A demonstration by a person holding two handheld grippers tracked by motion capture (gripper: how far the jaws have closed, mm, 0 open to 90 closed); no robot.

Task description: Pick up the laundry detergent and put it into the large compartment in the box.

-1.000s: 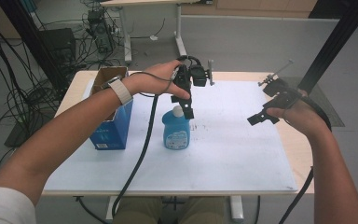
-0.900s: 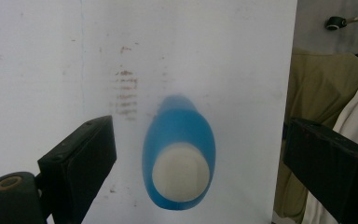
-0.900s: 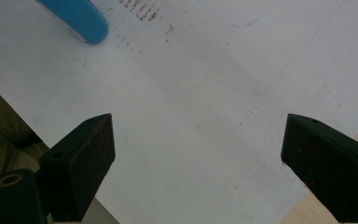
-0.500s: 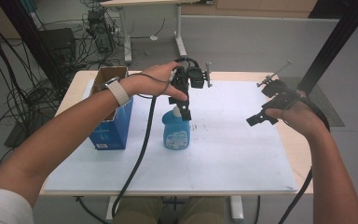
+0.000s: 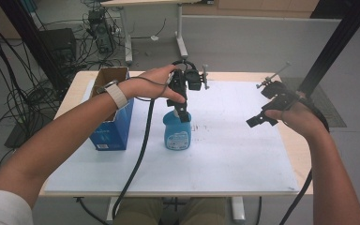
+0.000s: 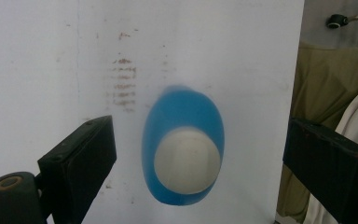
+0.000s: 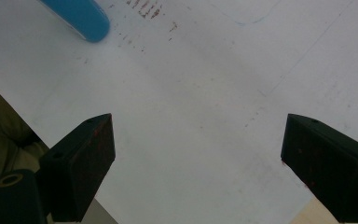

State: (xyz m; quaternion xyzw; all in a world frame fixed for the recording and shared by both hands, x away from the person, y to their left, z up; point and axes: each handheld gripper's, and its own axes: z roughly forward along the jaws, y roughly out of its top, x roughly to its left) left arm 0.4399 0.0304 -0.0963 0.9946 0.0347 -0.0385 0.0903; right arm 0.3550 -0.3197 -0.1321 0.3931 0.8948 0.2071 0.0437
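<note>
A person's two forearms reach in over a bench (image 5: 272,183) covered with a white sheet, each hand holding a set of black tongs. The left tongs (image 5: 183,112) hang straight above a blue bottle (image 5: 176,132) that stands upright near the middle of the sheet; in the left gripper view their jaws are spread wide on either side of the bottle's white cap (image 6: 187,159), with clear gaps between jaw and bottle, touching nothing. The right tongs (image 5: 258,119) are held in the air over the right part of the sheet, well apart from the bottle; in the right gripper view their jaws are likewise spread wide over bare white sheet, with only the bottle's blue edge (image 7: 81,18) at the top left corner. A blue carton (image 5: 110,126) with open brown flaps stands on the left part of the bench, near the bottle but not touching it, under the left forearm, which wears a pale wristband (image 5: 116,95). Beyond the bench, tangled cables (image 5: 23,84) lie on the grey floor.
</note>
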